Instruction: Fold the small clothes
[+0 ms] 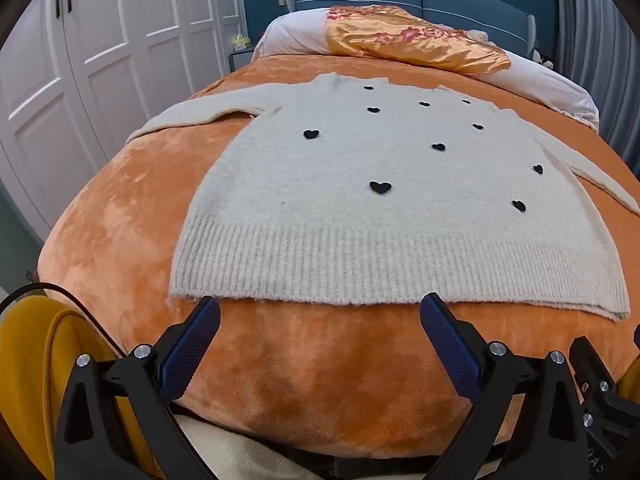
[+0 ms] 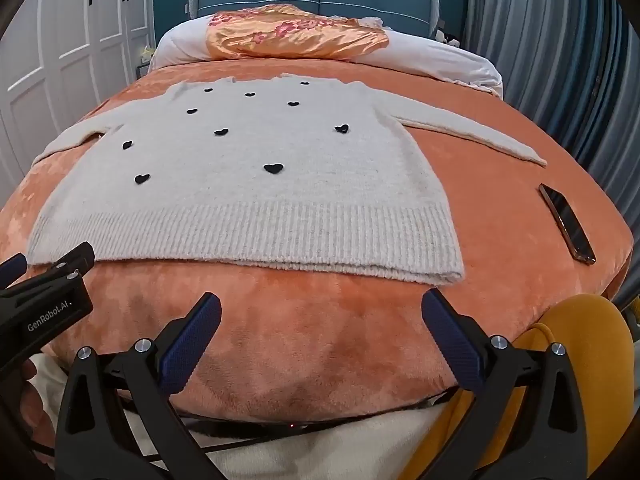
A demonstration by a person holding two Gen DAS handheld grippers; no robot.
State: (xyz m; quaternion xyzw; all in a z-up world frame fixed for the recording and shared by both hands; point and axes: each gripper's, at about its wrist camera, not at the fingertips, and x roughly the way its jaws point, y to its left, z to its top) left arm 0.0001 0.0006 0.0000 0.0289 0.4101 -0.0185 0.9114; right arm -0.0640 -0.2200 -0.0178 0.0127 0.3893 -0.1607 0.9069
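Note:
A cream knitted sweater (image 1: 360, 200) with several small black hearts lies flat, front up, on the orange bed blanket (image 1: 120, 208), sleeves spread to both sides and its ribbed hem toward me. My left gripper (image 1: 320, 312) is open just short of the hem, nothing between its blue pads. In the right wrist view the same sweater (image 2: 248, 184) fills the middle of the blanket (image 2: 300, 320). My right gripper (image 2: 320, 312) hovers open over bare blanket below the hem's right part. The left gripper's black body (image 2: 44, 296) shows at that view's left edge.
A dark phone (image 2: 566, 222) lies on the blanket right of the sweater. An orange satin pillow (image 1: 412, 36) and white bedding lie at the blue headboard. White wardrobe doors (image 1: 80, 60) stand on the left, grey curtains (image 2: 540, 60) on the right. Yellow fabric (image 2: 576, 360) sits at the bed's near corner.

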